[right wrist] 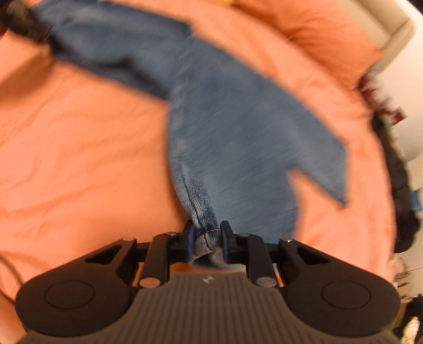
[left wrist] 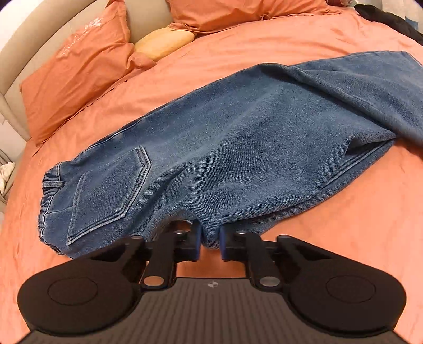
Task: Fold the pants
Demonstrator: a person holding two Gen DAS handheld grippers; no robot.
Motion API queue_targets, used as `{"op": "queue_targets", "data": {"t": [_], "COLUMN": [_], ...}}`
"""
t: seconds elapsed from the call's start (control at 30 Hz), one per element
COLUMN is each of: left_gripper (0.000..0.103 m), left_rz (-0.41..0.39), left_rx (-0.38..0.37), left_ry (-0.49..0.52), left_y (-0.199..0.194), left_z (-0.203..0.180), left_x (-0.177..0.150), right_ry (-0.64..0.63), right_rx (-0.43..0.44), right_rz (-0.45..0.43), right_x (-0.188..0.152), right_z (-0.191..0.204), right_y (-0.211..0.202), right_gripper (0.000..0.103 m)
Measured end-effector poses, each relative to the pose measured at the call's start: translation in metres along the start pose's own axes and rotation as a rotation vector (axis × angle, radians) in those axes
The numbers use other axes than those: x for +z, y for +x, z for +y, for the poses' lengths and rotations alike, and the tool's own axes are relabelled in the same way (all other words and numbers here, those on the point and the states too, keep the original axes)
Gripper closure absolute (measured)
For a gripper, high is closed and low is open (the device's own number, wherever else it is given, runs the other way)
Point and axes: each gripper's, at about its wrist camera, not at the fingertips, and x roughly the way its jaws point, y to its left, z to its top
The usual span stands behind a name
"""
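Blue denim pants (left wrist: 238, 148) lie on an orange bedspread (left wrist: 343, 238), folded lengthwise, waistband and back pocket at the left, legs running to the right. My left gripper (left wrist: 210, 242) is shut on the near edge of the pants by the crotch. In the blurred right wrist view, my right gripper (right wrist: 207, 242) is shut on the hem of a pant leg (right wrist: 232, 148), lifting it above the bed. The other leg lies behind it.
Orange pillows (left wrist: 79, 76) and a yellow cushion (left wrist: 164, 42) lie at the beige headboard. A dark garment (left wrist: 391, 18) sits at the far right of the bed. Clutter stands beside the bed's edge (right wrist: 396, 201).
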Motion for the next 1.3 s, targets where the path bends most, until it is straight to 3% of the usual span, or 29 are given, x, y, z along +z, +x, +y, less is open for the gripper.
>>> {"op": "queue_targets", "data": {"t": [0.23, 0.37, 0.5, 0.8, 0.9, 1.0, 1.17, 1.3], "left_gripper": [0.092, 0.092, 0.093, 0.093, 0.093, 0.093, 0.094, 0.094], "left_rz": [0.020, 0.037, 0.048, 0.098, 0.117, 0.132, 0.127, 0.106], "left_rx": [0.003, -0.007, -0.025, -0.077, -0.084, -0.083, -0.068, -0.057], "left_ry": [0.051, 0.087, 0.102, 0.094, 0.093, 0.097, 0.084, 0.063], "left_y": [0.002, 0.004, 0.007, 0.018, 0.022, 0.024, 0.022, 0.013], "left_z": [-0.003, -0.004, -0.001, 0.003, 0.003, 0.003, 0.002, 0.001], "left_x": [0.004, 0.004, 0.005, 0.002, 0.003, 0.003, 0.003, 0.004], "right_ry": [0.070, 0.081, 0.054, 0.112, 0.133, 0.193, 0.323, 0.470], "right_rx": [-0.288, -0.342, -0.378, -0.282, -0.256, -0.249, -0.185, -0.073], "right_rz": [-0.043, -0.018, 0.019, 0.160, 0.184, 0.180, 0.152, 0.146], "right_x": [0.056, 0.093, 0.119, 0.132, 0.128, 0.125, 0.103, 0.058], "right_z": [-0.124, -0.171, -0.189, -0.229, -0.233, -0.244, -0.270, -0.284], "right_y": [0.006, 0.052, 0.113, 0.238, 0.261, 0.263, 0.230, 0.195], "right_gripper": [0.089, 0.089, 0.090, 0.090, 0.087, 0.077, 0.077, 0.077]}}
